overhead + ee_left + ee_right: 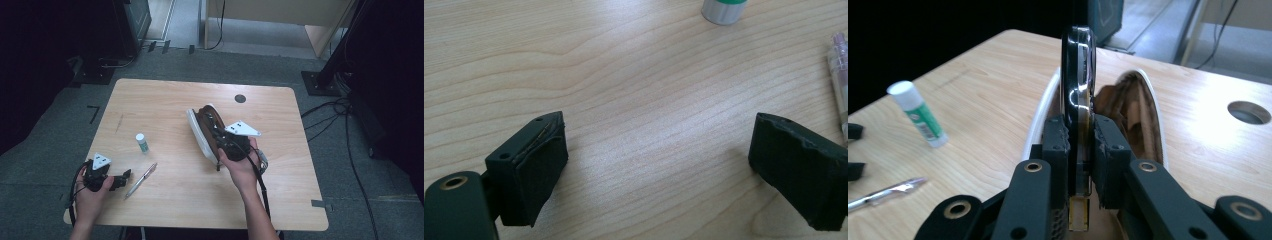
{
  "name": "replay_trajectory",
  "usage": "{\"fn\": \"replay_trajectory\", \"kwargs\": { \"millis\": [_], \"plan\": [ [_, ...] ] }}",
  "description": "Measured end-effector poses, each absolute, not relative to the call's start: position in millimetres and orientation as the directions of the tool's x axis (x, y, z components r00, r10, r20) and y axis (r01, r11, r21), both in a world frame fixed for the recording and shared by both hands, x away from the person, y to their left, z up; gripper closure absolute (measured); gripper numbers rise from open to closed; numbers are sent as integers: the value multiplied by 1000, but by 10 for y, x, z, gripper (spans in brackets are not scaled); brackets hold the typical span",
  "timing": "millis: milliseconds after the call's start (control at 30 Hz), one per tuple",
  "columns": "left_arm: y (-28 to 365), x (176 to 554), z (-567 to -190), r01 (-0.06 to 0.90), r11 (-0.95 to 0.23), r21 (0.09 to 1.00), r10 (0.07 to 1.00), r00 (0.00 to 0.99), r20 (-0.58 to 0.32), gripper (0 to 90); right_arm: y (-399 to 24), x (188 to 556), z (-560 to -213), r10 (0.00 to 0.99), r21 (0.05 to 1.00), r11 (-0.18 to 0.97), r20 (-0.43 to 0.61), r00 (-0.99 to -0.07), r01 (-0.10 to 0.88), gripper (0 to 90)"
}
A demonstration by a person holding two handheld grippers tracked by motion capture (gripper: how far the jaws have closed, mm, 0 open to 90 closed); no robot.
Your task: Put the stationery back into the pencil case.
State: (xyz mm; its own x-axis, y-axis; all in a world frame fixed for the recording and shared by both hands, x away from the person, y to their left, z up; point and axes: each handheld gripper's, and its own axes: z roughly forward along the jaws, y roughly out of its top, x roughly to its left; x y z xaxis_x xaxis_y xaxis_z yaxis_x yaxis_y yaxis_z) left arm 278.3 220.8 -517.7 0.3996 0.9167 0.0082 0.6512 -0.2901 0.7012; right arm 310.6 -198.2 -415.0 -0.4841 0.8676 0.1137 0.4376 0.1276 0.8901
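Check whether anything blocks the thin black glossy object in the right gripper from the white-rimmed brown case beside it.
Nothing visible does. The right gripper holds the thin black glossy object edge-on right at the white-rimmed brown case; the green-and-white glue stick and silver pen lie aside.

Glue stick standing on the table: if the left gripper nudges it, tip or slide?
Likely tips: the glue stick stands upright on a narrow base, tall for its width. Once down, its round body would probably roll on the smooth table. Looks small and plastic, so probably light.
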Motion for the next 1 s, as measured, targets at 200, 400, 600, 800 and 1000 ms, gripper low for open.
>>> {"fn": "replay_trajectory", "kwargs": {
  "millis": [200,400,600,800,1000],
  "plan": [
    [2208,2783,-5177,651,-291,701,916,401,8,88,-1945,3166,-4235,876,881,144,99,-472,451,786],
    [2208,2782,-5177,651,-292,700,916,402,8,88,-1906,3214,-4300,894,875,142,87,-439,464,786],
    [2207,2782,-5177,651,-292,700,916,402,8,88,-1914,3272,-4354,909,857,92,136,-395,506,785],
    [2207,2782,-5177,651,-292,700,915,403,8,88,-1880,3310,-4417,905,839,88,158,-395,537,786],
    [2207,2782,-5177,651,-292,700,915,403,7,88,-1837,3342,-4481,911,810,103,156,-381,577,786]
  ]
}}
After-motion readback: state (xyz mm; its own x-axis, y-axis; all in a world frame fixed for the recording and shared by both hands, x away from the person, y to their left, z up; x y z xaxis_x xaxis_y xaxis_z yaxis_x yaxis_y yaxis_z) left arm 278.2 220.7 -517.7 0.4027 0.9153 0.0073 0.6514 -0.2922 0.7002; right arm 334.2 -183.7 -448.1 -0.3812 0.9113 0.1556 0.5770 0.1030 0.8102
